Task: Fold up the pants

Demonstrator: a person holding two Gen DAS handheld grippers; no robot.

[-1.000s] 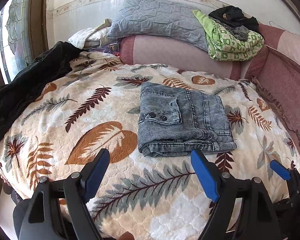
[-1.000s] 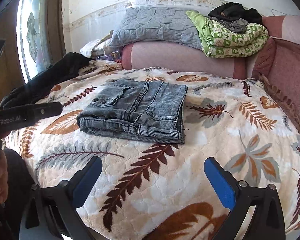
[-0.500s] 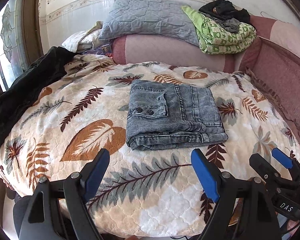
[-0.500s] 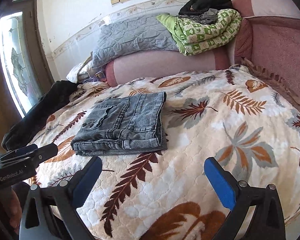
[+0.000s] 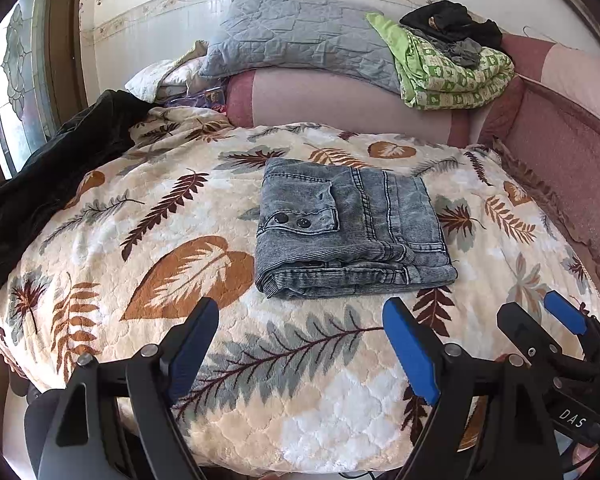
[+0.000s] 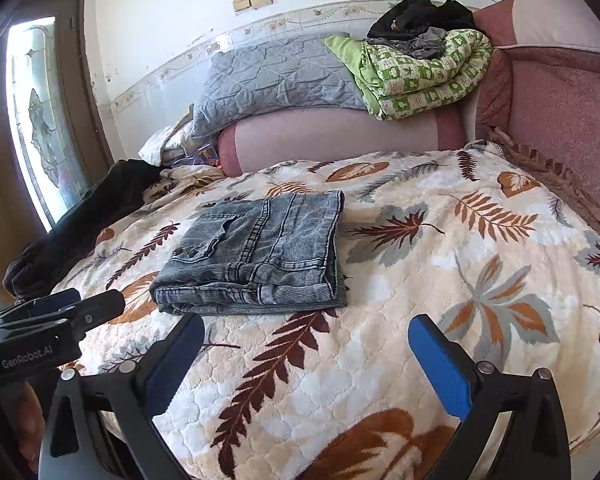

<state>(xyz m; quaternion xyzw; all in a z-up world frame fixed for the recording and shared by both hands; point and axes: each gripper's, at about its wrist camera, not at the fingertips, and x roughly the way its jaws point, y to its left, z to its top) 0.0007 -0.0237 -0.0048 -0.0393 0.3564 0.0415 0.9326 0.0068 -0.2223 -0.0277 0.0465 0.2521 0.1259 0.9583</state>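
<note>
Left wrist view: the pants (image 5: 350, 230), grey washed denim, lie folded into a compact, roughly square bundle near the middle of the bed (image 5: 300, 400), on its leaf-print cover. A pocket flap with two dark snaps faces up on the bundle's left half; the stacked layer edges face the camera. The left claw (image 5: 300, 344) hangs released just short of the bundle's near edge, jaws wide apart, touching nothing. The right claw (image 5: 540, 320) shows at the lower right of this view, off the bundle's right corner.

In the right wrist view that claw (image 6: 304, 350) is likewise released and empty, with the pants (image 6: 260, 252) ahead and to its left, and the left claw (image 6: 60, 308) at the left edge.

The fold looks finished, or nearly so. Denim like this is probably fairly heavy and stiff for cloth, with enough friction to keep its layers together, so the bundle should hold its shape if left alone. It is not fragile, but it would sag and unfold if lifted by one layer or one corner. Any further hold is best taken across the full stack, at the thick near edge, one claw toward each corner. The soft padded cover may give under pressure, which would make sliding a finger beneath easier.
</note>
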